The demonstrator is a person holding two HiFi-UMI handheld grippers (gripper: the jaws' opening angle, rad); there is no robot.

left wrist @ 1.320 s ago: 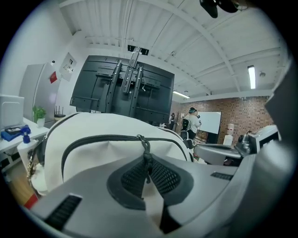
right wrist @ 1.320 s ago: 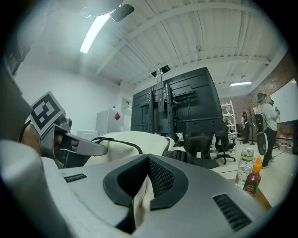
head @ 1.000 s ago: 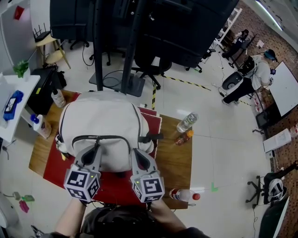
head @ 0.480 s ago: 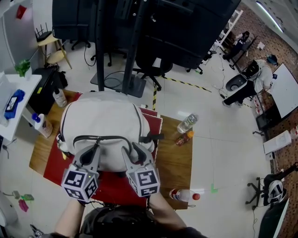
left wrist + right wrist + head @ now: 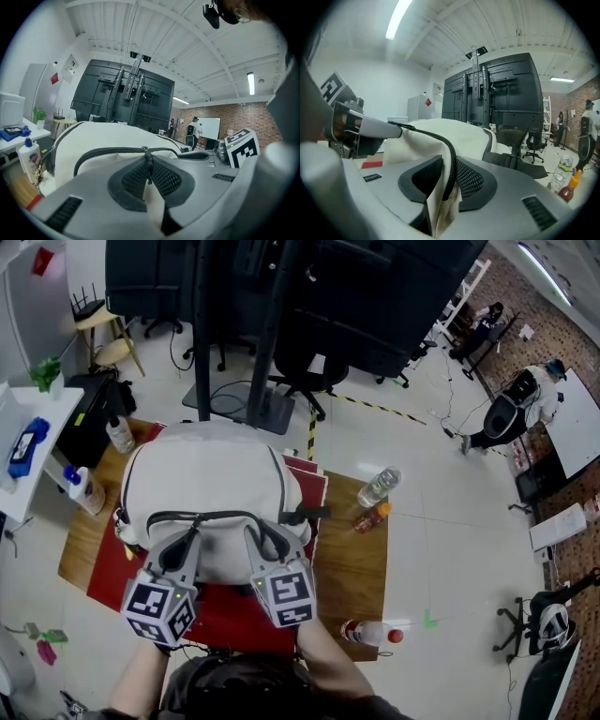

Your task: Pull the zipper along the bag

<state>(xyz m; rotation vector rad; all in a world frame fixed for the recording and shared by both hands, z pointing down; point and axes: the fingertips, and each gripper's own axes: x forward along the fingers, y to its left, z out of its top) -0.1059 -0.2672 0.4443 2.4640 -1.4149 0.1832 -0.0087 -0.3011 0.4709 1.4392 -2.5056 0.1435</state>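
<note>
A white backpack point(image 5: 211, 484) lies on a red mat point(image 5: 225, 620) with its black zipper track point(image 5: 202, 517) curving across the near face. My left gripper point(image 5: 187, 542) is shut on the zipper pull point(image 5: 149, 169), which hangs from the slider between the pads point(image 5: 136, 180). My right gripper point(image 5: 267, 542) sits just right of it, at the same edge of the bag. In the right gripper view its jaws point(image 5: 447, 176) are closing around a fold of white fabric and the zipper track point(image 5: 451, 161), with a gap still showing at the left pad.
The mat lies on a wooden table point(image 5: 352, 568). A clear bottle point(image 5: 377, 487), an orange sauce bottle point(image 5: 370, 517) and a red-capped bottle point(image 5: 370, 634) lie to the right. Two white bottles point(image 5: 117, 437) stand on the left. A black stand point(image 5: 253, 343) rises behind.
The right gripper let go of the bag's edge, opened wide, shifted a little left toward the left gripper, and its jaws have come partly together again. The left gripper has kept its hold.
</note>
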